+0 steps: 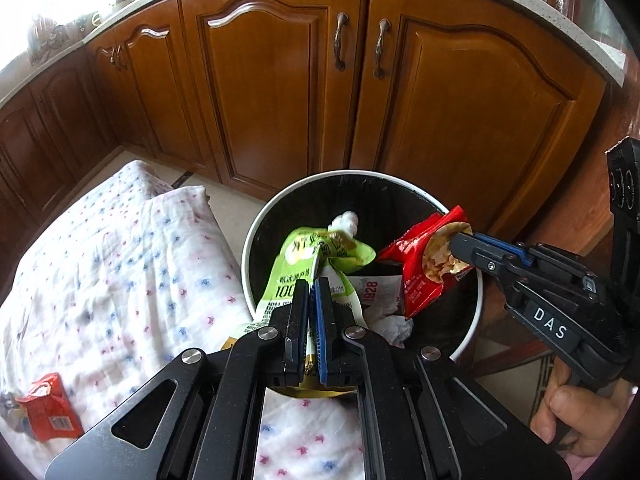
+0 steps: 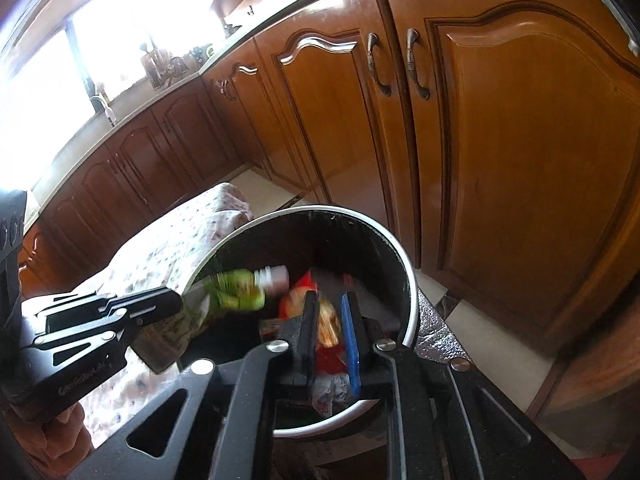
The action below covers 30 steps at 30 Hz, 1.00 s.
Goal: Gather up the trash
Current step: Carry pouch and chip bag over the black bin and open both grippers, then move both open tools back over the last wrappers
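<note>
Left wrist view: left gripper (image 1: 312, 284) closed on a green pouch (image 1: 298, 276), held over the near rim of the bin (image 1: 256, 236); white cap (image 1: 345, 222) of the pouch well inside the opening, tail end trailing back over the rim toward the patterned cloth (image 1: 120, 264). Right gripper (image 1: 460, 250) clamped on a red snack wrapper (image 1: 424, 264) above the far side of the bin, over crumpled paper (image 1: 394, 326) already inside. Another red wrapper (image 1: 50, 406) on the cloth, well apart from the bin, not yet collected. Likely failure: pouch released with its tail outside the rim, tipping out onto the cloth. Right wrist view: right gripper (image 2: 330, 330) with fingers (image 2: 308, 320) pinching the red snack wrapper (image 2: 330, 354) directly over the bin (image 2: 404, 276); green pouch (image 2: 236, 290) entering from the left gripper (image 2: 176, 302), close beside. Further risks: wrapper and pouch snagging each other on release; wrapper mouth apparently open, so crumbs may spill.
</note>
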Each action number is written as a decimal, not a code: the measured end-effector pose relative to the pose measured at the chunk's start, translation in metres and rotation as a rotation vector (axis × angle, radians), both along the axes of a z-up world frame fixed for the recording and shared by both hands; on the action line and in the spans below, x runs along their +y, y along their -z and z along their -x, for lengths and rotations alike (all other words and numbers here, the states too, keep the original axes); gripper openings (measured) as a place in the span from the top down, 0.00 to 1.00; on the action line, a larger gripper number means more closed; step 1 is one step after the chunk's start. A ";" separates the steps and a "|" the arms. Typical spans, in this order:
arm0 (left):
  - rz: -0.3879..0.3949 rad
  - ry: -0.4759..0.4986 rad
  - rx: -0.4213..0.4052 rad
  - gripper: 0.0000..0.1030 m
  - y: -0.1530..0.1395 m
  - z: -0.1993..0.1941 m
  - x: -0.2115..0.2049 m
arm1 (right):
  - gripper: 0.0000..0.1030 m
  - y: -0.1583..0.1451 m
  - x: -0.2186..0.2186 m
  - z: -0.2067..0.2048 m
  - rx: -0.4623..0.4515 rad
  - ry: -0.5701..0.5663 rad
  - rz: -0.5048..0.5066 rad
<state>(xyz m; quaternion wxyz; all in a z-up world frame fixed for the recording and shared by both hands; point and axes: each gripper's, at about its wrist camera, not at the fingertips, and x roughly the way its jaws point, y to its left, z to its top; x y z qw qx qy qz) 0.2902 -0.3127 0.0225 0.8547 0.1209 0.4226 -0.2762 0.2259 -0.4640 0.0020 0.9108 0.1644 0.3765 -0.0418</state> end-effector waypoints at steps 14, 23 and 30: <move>0.110 -0.091 -0.008 0.77 -0.014 0.014 0.050 | 0.50 -0.023 0.019 0.032 -0.110 0.013 -0.064; 0.168 -0.222 -0.016 0.77 -0.005 0.055 0.128 | 0.45 -0.018 0.075 0.048 -0.143 -0.071 -0.133; 0.178 -0.307 0.007 0.77 0.009 0.075 0.189 | 0.44 -0.005 0.121 0.052 -0.107 -0.156 -0.156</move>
